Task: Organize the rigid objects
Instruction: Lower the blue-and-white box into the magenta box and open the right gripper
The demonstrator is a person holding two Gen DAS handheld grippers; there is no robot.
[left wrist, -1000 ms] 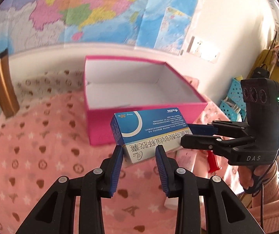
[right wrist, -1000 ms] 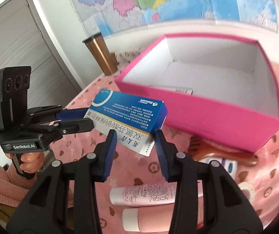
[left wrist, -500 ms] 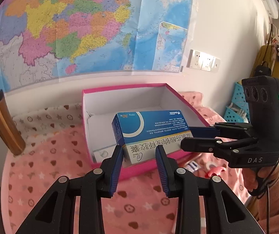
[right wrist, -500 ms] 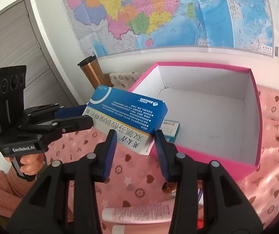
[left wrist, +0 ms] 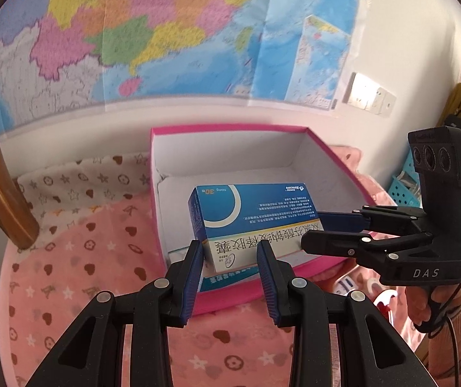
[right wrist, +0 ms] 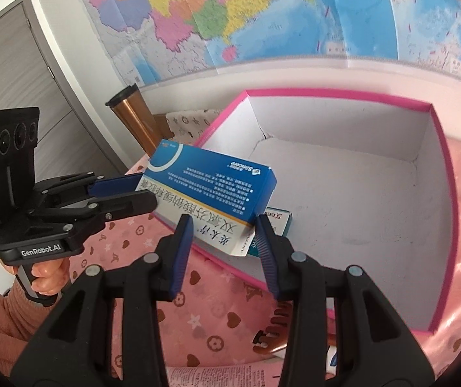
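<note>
A pink blanket [left wrist: 79, 277] printed with hearts, stars and flowers covers the supporting surface, paling to cream [left wrist: 79, 180] toward the wall; directly on it sits an open pink box [left wrist: 230, 293] with white inner walls; left of the box, against the wall, stands a copper tumbler [left wrist: 0, 200] with a dark lid; on the near right side of the box lie a brown wooden handle [right wrist: 270, 343], a printed tube [right wrist: 224, 375] and small items too blurred to name.

medicine box [left wrist: 249, 206] blue/white | storage box [left wrist: 230, 293] pink, white inside | blanket [left wrist: 85, 258] pink, hearts/stars
</note>
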